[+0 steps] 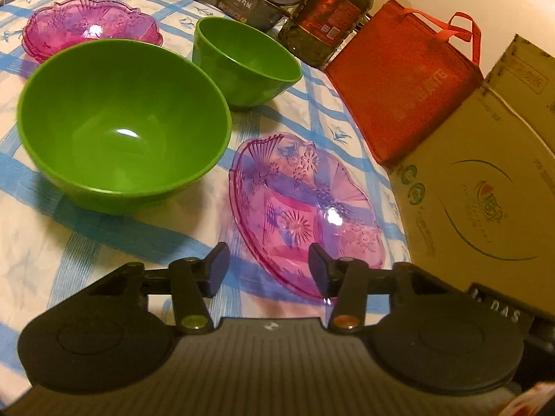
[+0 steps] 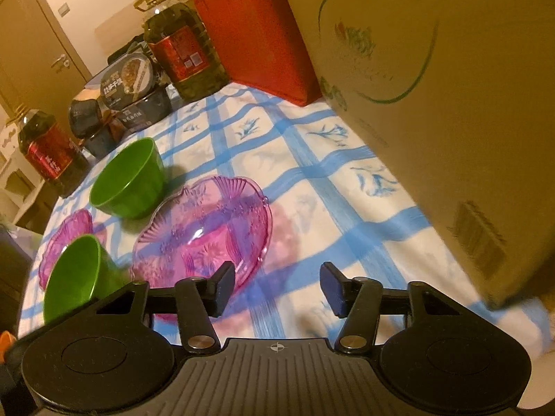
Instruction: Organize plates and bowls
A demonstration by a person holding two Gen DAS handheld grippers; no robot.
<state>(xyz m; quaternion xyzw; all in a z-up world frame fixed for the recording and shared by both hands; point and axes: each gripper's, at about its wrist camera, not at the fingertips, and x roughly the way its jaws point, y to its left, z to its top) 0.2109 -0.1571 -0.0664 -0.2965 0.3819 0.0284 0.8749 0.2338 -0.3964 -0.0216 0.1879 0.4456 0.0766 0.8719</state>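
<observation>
A large green bowl [image 1: 121, 121] and a smaller green bowl [image 1: 246, 62] stand on the blue-checked tablecloth. A pink glass plate [image 1: 305, 208] lies near the table's right edge, and a second pink plate [image 1: 90, 27] lies at the far left. My left gripper [image 1: 269, 270] is open and empty, just before the near pink plate's rim. In the right wrist view the near pink plate [image 2: 204, 222] lies ahead left, with one green bowl [image 2: 131, 176] behind it and the other green bowl [image 2: 76, 274] at the left. My right gripper [image 2: 274, 286] is open and empty above the cloth.
A cardboard box [image 1: 485, 187] and a red bag [image 1: 402, 79] stand close on the right. Oil bottles [image 1: 326, 17] and dark food boxes [image 1: 249, 3] line the far edge. In the right wrist view the box [image 2: 433, 86] looms at the right.
</observation>
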